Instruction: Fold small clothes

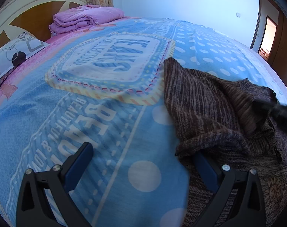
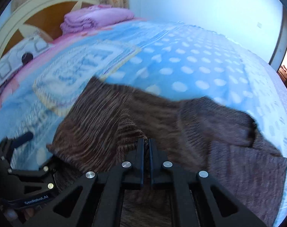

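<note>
A brown striped knit garment [image 1: 209,104] lies crumpled on the right side of the blue blanket [image 1: 105,123]. My left gripper [image 1: 144,155] is open wide and low over the blanket. Its right finger [image 1: 204,164] has its tip tucked under the garment's near left edge, and nothing lies between the pads. In the right wrist view my right gripper [image 2: 147,141] is shut on a raised fold of the garment [image 2: 109,117]. From the left wrist view that right gripper [image 1: 257,104] is a dark blur holding the fold up. The left gripper [image 2: 39,149] also shows at the lower left.
A folded purple quilt [image 1: 83,19] and a patterned pillow [image 1: 16,53] lie by the cream and wood headboard [image 1: 30,5] at the far left. A doorway [image 1: 270,36] opens at the far right. The dotted blanket stretches beyond the garment.
</note>
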{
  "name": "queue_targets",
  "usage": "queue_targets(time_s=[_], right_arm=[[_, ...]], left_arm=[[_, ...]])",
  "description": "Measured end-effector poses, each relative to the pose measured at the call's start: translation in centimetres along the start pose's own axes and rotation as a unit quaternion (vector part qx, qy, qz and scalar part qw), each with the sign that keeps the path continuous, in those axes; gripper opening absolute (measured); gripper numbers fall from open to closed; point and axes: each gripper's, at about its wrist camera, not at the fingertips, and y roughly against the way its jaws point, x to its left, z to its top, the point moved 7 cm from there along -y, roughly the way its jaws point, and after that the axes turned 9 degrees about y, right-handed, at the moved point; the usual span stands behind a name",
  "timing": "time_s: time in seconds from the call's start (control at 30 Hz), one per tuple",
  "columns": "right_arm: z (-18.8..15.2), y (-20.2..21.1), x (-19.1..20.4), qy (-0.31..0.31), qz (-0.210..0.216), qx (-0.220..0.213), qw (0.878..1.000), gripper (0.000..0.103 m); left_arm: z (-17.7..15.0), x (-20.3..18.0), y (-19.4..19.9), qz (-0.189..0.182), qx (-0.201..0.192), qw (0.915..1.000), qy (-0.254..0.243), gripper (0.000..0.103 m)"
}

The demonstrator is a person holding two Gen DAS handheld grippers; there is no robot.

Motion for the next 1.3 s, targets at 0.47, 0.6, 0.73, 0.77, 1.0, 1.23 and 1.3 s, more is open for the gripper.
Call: queue_targets(time_s=[0.47, 0.6, 0.73, 0.77, 1.0, 1.23, 1.3], right_arm=[[-2.9, 2.0, -7.6, -0.071, -0.005, 0.026, 0.997, 0.034], [-4.8, 2.4, -5.4, -0.076, 0.045, 0.034, 0.996, 0.034], [-6.4, 1.5, -4.1, -0.061, 0.026, 0.054, 0.996, 0.033], [-6.5, 1.7, -4.1, -0.059, 0.018, 0.049, 0.997, 0.018], [-5.4, 5.1, -5.0, -0.073, 0.012, 0.012, 0.997, 0.002], [-8.3, 3.4, -6.6, -0.049, -0.046, 0.063, 0.996, 0.011], [-8.7, 3.8, -7.6, -0.079, -0.031, 0.057, 0.995, 0.030]], left_arm=[[0.0, 0.1, 0.0, 0.001, 0.000, 1.0000, 0.000, 0.103], [0.0, 0.1, 0.0, 0.001, 0.000, 1.0000, 0.000, 0.103], [0.0, 0.1, 0.0, 0.000, -0.001, 1.0000, 0.001, 0.103], [0.0, 0.1, 0.0, 0.001, -0.001, 1.0000, 0.002, 0.103], [0.1, 0.6, 0.2, 0.013, -0.008, 0.9998, 0.014, 0.103], [-0.5, 0.7, 0.8, -0.011, -0.001, 0.9999, 0.008, 0.103], [-0.6, 1.2, 1.6, -0.038, -0.010, 0.9990, 0.023, 0.103]])
